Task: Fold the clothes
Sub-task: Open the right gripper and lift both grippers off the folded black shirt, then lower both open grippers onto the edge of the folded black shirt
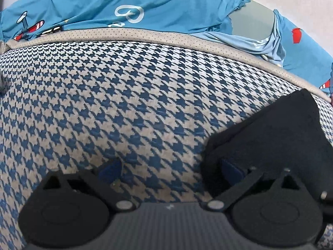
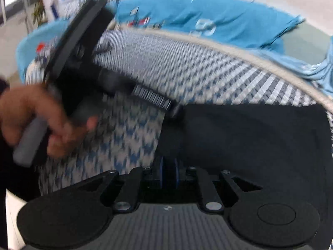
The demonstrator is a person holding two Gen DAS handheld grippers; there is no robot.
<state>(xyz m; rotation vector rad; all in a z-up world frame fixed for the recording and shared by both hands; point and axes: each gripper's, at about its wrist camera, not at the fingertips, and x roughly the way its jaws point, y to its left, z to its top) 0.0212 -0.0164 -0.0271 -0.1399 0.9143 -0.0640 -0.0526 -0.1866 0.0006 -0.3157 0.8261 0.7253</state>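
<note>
Under houndstooth cloth (image 1: pixel 104 104), left gripper (image 1: pixel 187 145) half hidden, right view blurred

Left gripper (image 1: pixel 166 166) apart; right gripper (image 2: pixel 169 173) seemingly closed.

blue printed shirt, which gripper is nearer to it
Left. The left gripper sits farther forward over the houndstooth cloth, closer to the blue printed shirt beyond the grey trim; the right gripper is behind it, shut on the cloth.
</note>
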